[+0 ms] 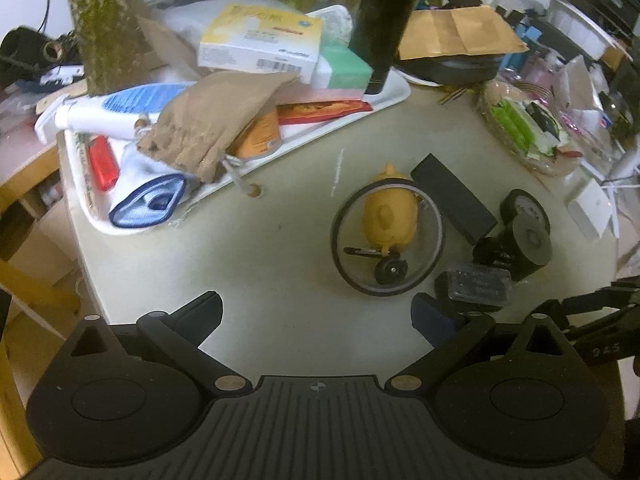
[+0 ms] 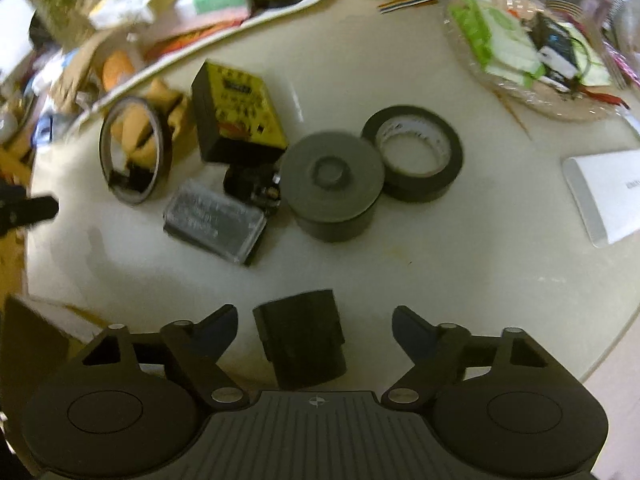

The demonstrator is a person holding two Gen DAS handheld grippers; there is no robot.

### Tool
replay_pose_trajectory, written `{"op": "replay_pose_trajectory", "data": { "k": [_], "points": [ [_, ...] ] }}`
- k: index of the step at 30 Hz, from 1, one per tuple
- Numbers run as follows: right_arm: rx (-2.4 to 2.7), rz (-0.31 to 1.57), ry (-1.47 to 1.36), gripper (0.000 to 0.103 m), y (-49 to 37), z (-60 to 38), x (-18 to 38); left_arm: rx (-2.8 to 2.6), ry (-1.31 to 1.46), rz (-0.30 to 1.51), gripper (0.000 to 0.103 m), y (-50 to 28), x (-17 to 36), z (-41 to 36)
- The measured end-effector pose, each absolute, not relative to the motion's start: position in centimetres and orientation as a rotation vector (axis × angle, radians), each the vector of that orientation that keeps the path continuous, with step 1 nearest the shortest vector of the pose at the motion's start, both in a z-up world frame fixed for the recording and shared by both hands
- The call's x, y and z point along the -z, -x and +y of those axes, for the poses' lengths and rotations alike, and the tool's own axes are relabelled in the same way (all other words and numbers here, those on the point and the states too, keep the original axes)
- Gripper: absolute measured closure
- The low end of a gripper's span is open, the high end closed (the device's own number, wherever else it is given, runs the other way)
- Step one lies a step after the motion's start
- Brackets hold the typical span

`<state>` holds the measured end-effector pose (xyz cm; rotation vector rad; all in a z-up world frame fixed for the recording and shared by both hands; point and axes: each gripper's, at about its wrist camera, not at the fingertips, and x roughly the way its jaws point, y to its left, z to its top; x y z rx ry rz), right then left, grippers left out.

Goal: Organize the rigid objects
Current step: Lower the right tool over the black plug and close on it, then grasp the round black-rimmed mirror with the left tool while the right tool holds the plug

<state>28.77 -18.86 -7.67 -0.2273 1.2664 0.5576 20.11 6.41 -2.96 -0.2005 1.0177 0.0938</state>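
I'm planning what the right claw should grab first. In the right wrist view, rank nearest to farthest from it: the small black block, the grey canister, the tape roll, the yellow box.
1. Small black block: between the open fingers of the right claw.
2. Grey canister: straight ahead.
3. Tape roll: ahead, slightly right.
4. Yellow box: ahead, left; close to the tape roll's rank.

Tray clutter blurred; print on yellow box unreadable

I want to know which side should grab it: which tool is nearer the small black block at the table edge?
Right. The right tool is open with the small black block between its fingers; the left tool hovers open near the tape ring.
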Motion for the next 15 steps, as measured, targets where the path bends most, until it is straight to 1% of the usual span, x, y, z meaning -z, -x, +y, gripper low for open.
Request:
{"op": "replay_pose_trajectory", "data": {
  "k": [2,3,4,5,6,15],
  "points": [
    [-0.556,1.264,0.237,0.028,-28.7,-18.7,8.0,-0.082,0.165,0.996,0.0,-20.2,2.9,6.0],
    [-0.552,1.264,0.238,0.037,-28.7,-18.7,8.1,-0.081,0.142,0.984,0.0,-20.2,2.9,5.8],
    [-0.545,1.257,0.244,0.043,-28.7,-18.7,8.1,-0.081,0.119,0.969,0.0,-20.2,2.8,5.6],
    [-0.54,1.246,0.252,0.048,-28.5,-18.7,8.1,-0.079,0.098,0.957,0.0,-20.2,2.8,5.3],
    [-0.532,1.236,0.259,0.054,-28.5,-18.8,8.0,-0.078,0.081,0.948,0.0,-20.2,2.8,5.2],
    [-0.506,1.151,0.216,0.055,-27.8,-20.2,6.3,0.0,0.086,0.902,0.0,-20.3,2.7,4.5]
  ]
}}
